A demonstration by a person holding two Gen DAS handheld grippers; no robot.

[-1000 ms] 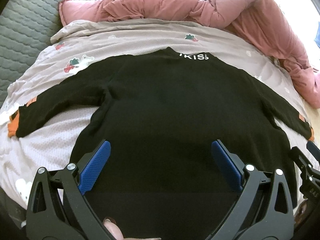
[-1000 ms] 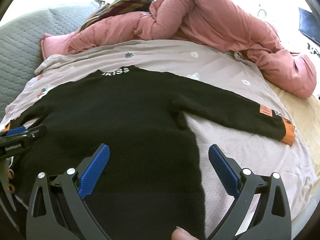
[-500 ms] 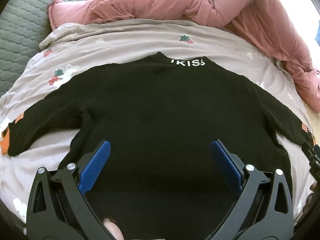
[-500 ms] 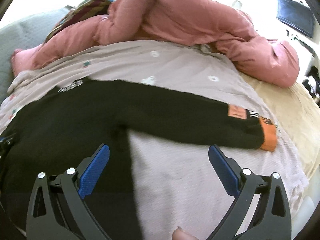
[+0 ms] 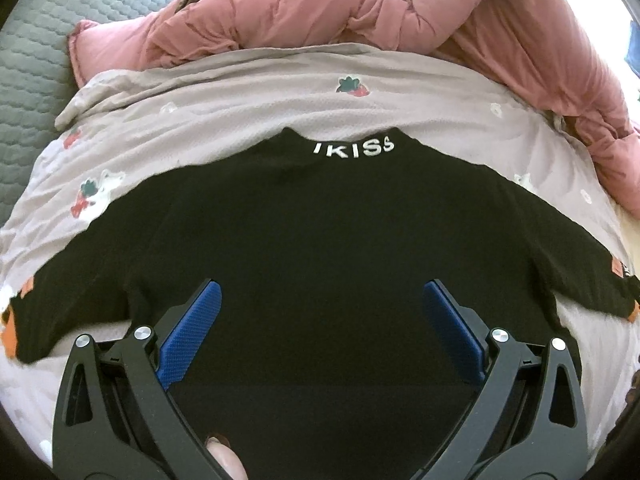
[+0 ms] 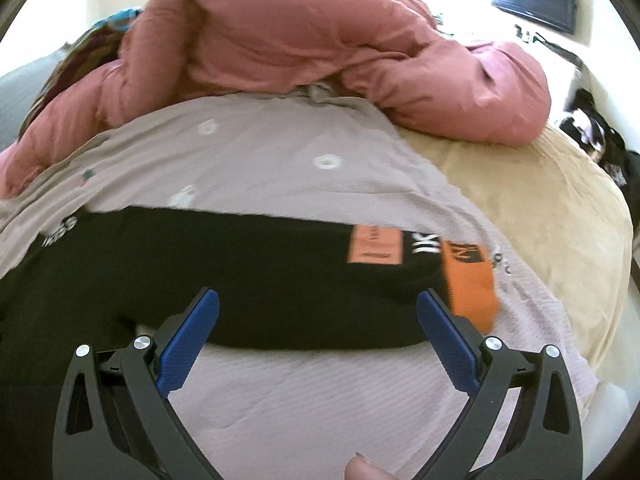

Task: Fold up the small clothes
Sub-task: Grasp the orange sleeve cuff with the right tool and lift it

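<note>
A small black sweater (image 5: 320,248) lies flat on a mauve sheet (image 5: 248,96), collar with white lettering (image 5: 354,147) at the far side and both sleeves spread out. My left gripper (image 5: 318,292) hangs open over the middle of its body, holding nothing. In the right wrist view the sweater's right sleeve (image 6: 280,276) runs across the frame and ends in an orange cuff (image 6: 470,284) beside an orange patch (image 6: 374,246). My right gripper (image 6: 318,300) is open just above that sleeve, near the cuff, with nothing between its fingers.
A crumpled pink quilted duvet (image 5: 360,12) is heaped along the far side of the bed. A grey quilted headboard (image 5: 32,48) is at the left. A tan blanket (image 6: 532,208) covers the bed's right edge, with dark items (image 6: 596,136) beyond it.
My right gripper has swung right, from over the sweater's body to the right sleeve and cuff. My left gripper has shifted right, toward the middle of the body.
</note>
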